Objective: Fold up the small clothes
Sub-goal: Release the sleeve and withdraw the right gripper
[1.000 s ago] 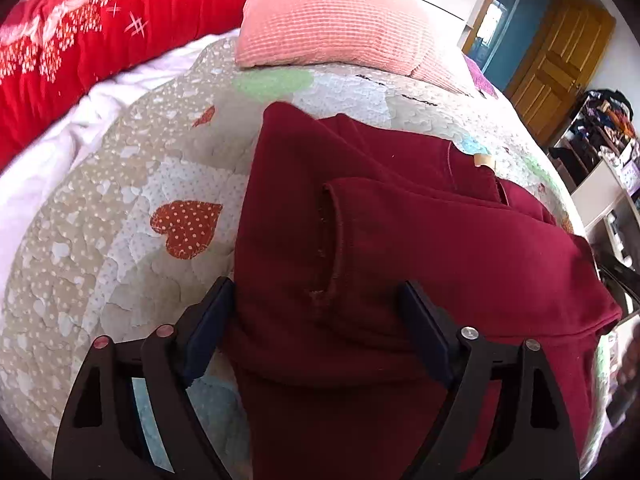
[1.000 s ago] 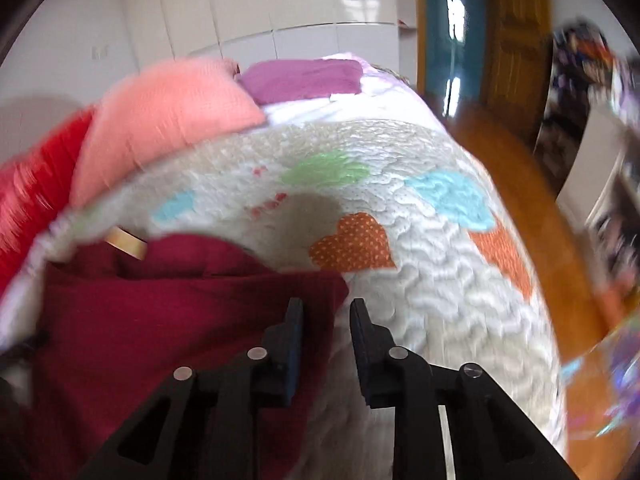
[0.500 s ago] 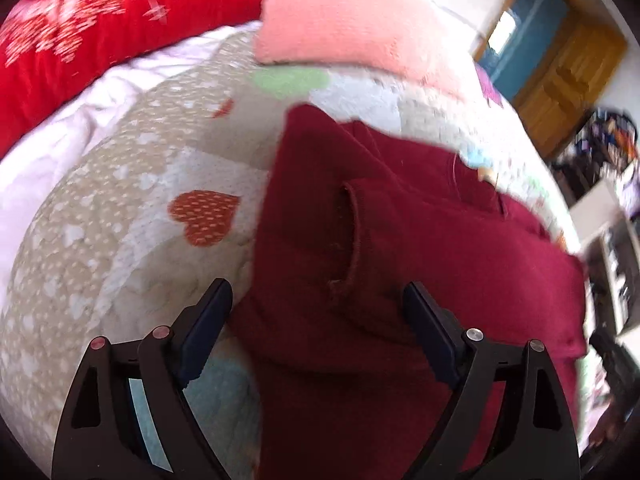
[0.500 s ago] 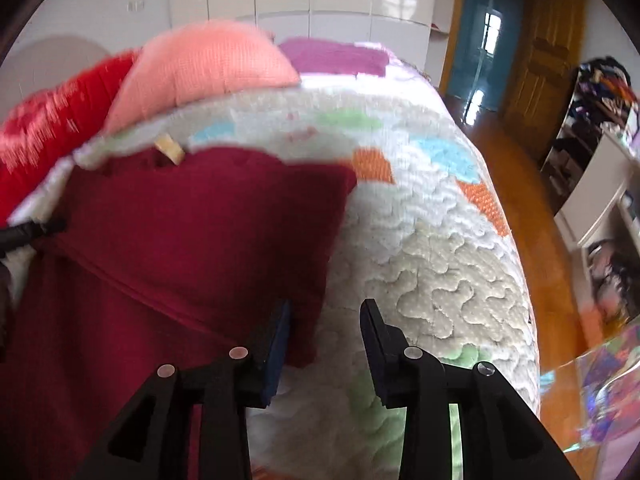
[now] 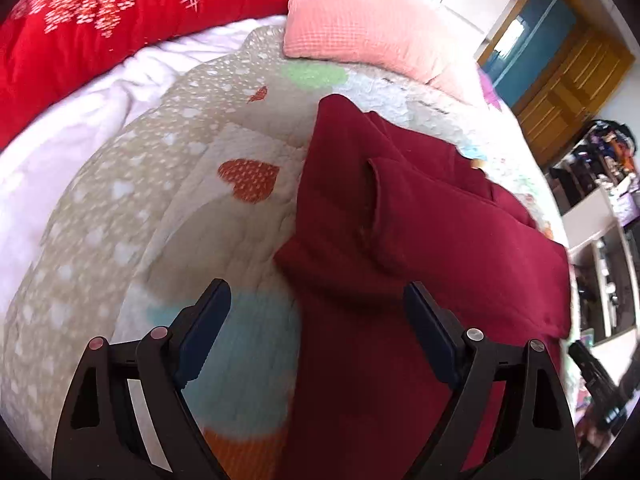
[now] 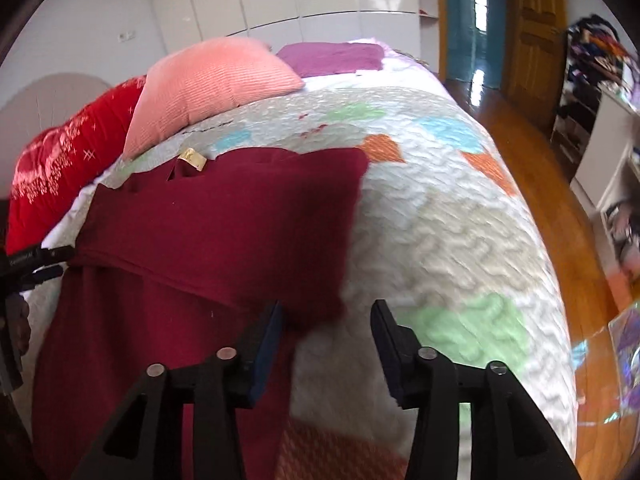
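Note:
A dark red garment [image 5: 420,240] lies partly folded on the quilted bed, with its sleeves laid over the body. It also shows in the right wrist view [image 6: 208,240], with a tan neck label [image 6: 193,158] at the far edge. My left gripper [image 5: 316,312] is open wide and empty, above the garment's left edge. My right gripper [image 6: 326,326] is open and empty, just above the folded layer's near right corner. The left gripper's tip [image 6: 36,260] shows at the left edge of the right wrist view.
The patchwork heart quilt [image 6: 460,220] covers the bed. A pink pillow [image 5: 360,12] and a red blanket [image 5: 100,20] lie at the head, with a purple cloth [image 6: 332,58] beyond. Wooden floor [image 6: 540,140], a door and shelves stand to the right.
My right gripper has opened, let go of the garment's folded layer and drawn back. My left gripper stayed open and pulled back and left, off the garment's edge.

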Available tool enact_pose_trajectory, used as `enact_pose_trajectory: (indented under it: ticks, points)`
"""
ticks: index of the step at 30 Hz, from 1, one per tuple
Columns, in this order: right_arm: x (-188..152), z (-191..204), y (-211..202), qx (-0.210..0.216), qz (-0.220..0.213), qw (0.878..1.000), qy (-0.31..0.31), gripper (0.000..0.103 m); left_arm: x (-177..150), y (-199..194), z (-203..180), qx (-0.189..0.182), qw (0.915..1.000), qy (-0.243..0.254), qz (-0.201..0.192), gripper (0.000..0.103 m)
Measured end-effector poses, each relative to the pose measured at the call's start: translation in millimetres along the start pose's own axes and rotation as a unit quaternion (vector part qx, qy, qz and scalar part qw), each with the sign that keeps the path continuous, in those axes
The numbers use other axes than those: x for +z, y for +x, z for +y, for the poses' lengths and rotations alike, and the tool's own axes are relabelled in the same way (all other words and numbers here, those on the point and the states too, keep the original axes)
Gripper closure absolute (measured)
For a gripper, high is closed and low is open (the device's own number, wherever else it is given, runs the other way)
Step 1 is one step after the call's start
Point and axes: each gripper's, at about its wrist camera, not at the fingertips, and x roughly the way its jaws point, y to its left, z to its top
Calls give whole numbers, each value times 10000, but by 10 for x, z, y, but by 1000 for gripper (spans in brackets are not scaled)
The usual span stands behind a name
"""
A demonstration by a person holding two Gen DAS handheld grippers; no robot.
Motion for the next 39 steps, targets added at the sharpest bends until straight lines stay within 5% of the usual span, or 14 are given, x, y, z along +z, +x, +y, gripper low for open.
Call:
enact_pose_trajectory:
  ticks: [5,9,19,27,29,32,34,39]
  points:
    - [-210,-37,-37,627,153,9973,357,57,-380,-254,164,-110,9999,-58,27,15]
    - [-362,38,-69,615,178,9974,331,56,-683,-417,312,-191,9993,-292,97,15]
    - [-1019,306,-567,1211,492,9912,-209,55,-1321,-669,233,-101,9991,203,354,15]
    - [-1543,305,-795,1888,391,9812,85,38,-1492,-640,127,143,9966,657,473,15]
    - [-1562,302,-802,1907,346,9809,176,38,-1513,-625,104,177,9967,673,412,20]
    - [-1592,278,-834,1954,356,9798,244,38,-1537,-680,135,190,9975,614,292,54]
    - [-1610,244,-850,1975,361,9793,259,38,-1542,-720,192,5,9983,481,314,87]
    - [-1644,262,-869,2010,305,9789,208,36,-1640,-788,148,-7,9980,604,183,97]
